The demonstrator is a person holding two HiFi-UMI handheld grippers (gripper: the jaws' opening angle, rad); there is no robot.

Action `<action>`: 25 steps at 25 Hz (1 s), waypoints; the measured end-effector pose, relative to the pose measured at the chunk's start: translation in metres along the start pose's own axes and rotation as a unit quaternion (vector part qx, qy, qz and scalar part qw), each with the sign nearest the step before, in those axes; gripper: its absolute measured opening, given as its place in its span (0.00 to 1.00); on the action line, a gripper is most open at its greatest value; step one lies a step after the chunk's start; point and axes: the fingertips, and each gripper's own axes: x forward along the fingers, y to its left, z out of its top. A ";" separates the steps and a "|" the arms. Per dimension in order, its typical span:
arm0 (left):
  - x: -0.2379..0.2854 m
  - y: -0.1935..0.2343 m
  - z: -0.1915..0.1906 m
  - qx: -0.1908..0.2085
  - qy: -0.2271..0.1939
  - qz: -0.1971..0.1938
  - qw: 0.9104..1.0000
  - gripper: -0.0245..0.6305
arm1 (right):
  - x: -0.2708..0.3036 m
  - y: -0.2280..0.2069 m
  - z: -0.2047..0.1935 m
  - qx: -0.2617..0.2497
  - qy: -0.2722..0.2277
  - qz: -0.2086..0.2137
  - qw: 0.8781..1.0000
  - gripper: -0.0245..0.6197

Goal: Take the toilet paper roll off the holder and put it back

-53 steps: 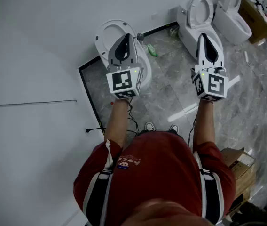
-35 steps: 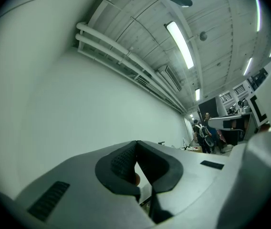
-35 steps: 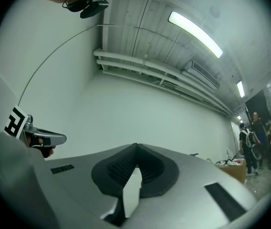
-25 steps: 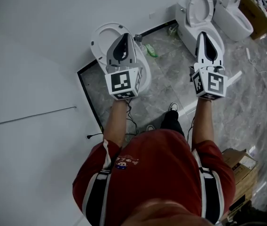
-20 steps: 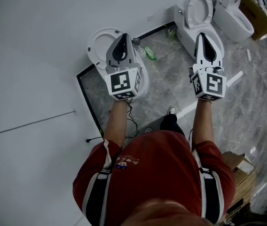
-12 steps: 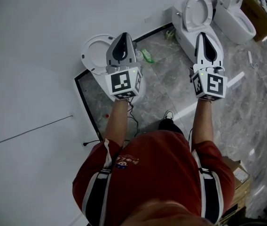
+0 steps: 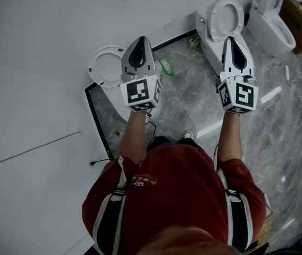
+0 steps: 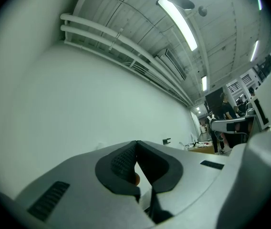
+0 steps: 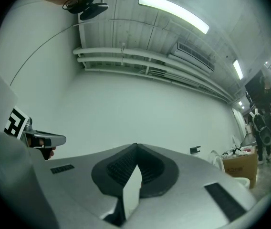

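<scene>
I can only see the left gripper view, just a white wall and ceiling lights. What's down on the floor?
Observer: A toilet stands against the wall, just left of the left gripper in the head view.
Operator: Is my other gripper holding anything?
Observer: No, the right gripper is shut and empty.
Operator: Anything else on the floor?
Observer: A green thing lies on the tiles near that toilet.
</scene>
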 end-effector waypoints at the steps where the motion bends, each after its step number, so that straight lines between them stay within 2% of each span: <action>1: 0.004 -0.002 -0.001 0.000 0.000 0.001 1.000 0.07 | 0.003 -0.004 -0.002 0.002 0.000 0.000 1.000 0.05; 11: 0.042 -0.004 -0.023 0.003 0.008 0.009 1.000 0.07 | 0.039 -0.027 -0.027 0.007 0.003 0.006 1.000 0.05; 17: 0.088 0.026 -0.045 -0.006 0.007 0.014 1.000 0.07 | 0.093 -0.016 -0.045 -0.005 0.008 0.016 1.000 0.05; 25: 0.177 0.084 -0.065 -0.020 0.002 0.028 0.999 0.07 | 0.201 0.000 -0.059 -0.022 0.008 0.031 0.999 0.05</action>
